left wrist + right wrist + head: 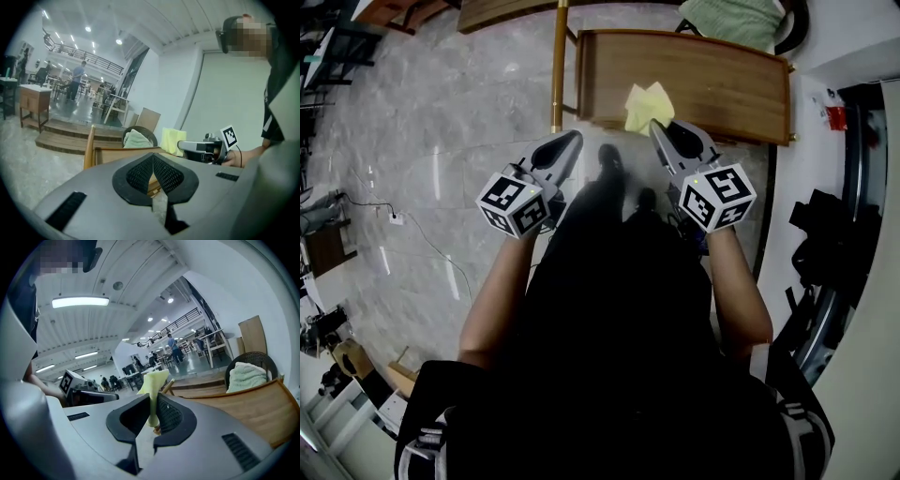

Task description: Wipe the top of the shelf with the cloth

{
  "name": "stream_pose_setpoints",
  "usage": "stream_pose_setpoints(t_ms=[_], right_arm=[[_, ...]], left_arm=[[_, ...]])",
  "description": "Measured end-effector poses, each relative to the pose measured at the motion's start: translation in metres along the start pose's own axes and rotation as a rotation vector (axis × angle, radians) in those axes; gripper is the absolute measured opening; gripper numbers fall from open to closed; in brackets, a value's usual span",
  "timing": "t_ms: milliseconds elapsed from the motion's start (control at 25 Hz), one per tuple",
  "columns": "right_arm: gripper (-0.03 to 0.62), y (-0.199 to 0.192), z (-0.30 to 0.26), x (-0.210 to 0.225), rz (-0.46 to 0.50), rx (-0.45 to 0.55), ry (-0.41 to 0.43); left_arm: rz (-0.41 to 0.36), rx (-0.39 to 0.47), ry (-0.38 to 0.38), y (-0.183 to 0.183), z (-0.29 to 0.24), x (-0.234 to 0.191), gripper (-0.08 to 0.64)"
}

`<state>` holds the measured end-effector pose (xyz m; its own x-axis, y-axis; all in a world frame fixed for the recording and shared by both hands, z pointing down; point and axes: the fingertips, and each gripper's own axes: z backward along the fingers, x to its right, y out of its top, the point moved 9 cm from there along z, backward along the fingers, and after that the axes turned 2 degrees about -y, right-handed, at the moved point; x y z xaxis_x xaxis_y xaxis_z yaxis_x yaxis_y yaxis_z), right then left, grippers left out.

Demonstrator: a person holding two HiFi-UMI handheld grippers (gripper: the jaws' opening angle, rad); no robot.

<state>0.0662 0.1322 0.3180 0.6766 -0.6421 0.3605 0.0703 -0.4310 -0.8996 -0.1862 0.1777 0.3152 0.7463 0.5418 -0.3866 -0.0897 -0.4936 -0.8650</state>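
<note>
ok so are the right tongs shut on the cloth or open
Shut on it: the right tongs pinch the yellow cloth, which sticks up from between them.

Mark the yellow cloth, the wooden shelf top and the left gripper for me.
yellow cloth (645,105): head view, middle of the bunched fabric.
wooden shelf top (722,84): head view, bare wood beside the cloth.
left gripper (571,142): head view, tip of its closed jaws.

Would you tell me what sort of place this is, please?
Probably a large open workshop or showroom hall: a polished stone floor, an upper balcony railing, and a ceiling strip light high overhead.
</note>
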Motion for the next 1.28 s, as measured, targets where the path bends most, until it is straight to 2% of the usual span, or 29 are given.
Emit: stream_pose_setpoints(t_ms=[200,480,600,760,920,1280], right_arm=[[0.043,0.013,-0.041,0.026,0.005,-0.061,-0.029],[0.043,0.029,-0.129,0.056,-0.024,-0.181,-0.055],[0.043,0.025,-0.151,0.063,-0.05,-0.214,-0.056],[0.043,0.021,-0.204,0.069,-0.08,-0.264,-0.064],[0.043,0.014,-0.248,0.072,-0.072,-0.322,-0.065],[0.043,-0.017,-0.315,0.099,-0.09,-0.442,-0.076]], left_arm=[[0.026,-0.019,0.015,0.02,-0.041,-0.039,0.011],[0.135,-0.128,0.057,0.048,-0.094,-0.11,0.011],[0.161,-0.17,0.074,0.051,-0.107,-0.12,0.011],[0.183,-0.212,0.088,0.062,-0.117,-0.156,0.011],[0.212,-0.246,0.102,0.064,-0.123,-0.183,0.011],[0.234,-0.295,0.098,0.068,-0.141,-0.205,0.011]])
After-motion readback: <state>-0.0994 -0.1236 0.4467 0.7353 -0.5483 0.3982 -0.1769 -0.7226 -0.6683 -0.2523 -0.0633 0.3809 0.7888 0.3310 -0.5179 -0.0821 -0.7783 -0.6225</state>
